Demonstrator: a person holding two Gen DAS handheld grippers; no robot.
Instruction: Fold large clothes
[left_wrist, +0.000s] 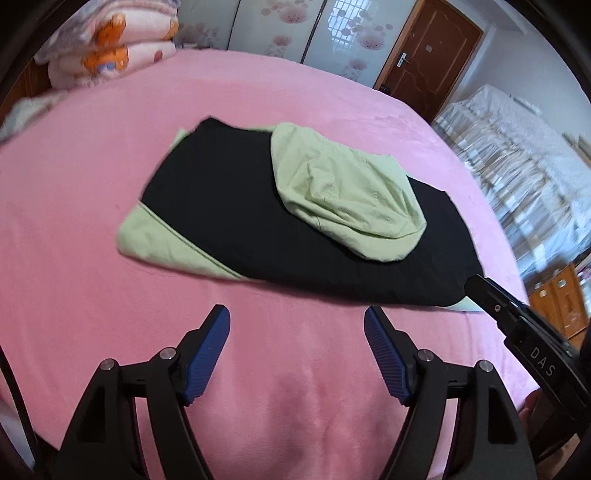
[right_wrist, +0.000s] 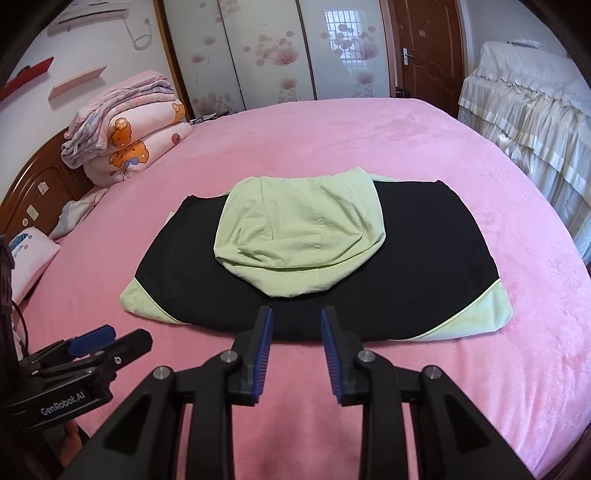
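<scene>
A black and light green hooded garment (left_wrist: 280, 236) lies folded into a rectangle on the pink bed (left_wrist: 92, 221). Its green hood (left_wrist: 343, 199) rests flat on top of the black panel. It also shows in the right wrist view (right_wrist: 406, 266), with the hood (right_wrist: 299, 236) in the middle. My left gripper (left_wrist: 297, 314) is open and empty, just short of the garment's near edge. My right gripper (right_wrist: 296, 314) is open with a narrower gap, empty, its tips at the garment's near edge. The right gripper also shows in the left wrist view (left_wrist: 476, 282), and the left gripper in the right wrist view (right_wrist: 110, 338).
Folded pink cartoon quilts (right_wrist: 125, 140) are stacked at the bed's head by a wooden headboard (right_wrist: 37, 177). A small pillow (right_wrist: 29, 258) lies at the left. A lace-covered piece of furniture (right_wrist: 535, 122) stands to the right, a brown door (right_wrist: 428, 51) and floral sliding panels (right_wrist: 273, 48) behind.
</scene>
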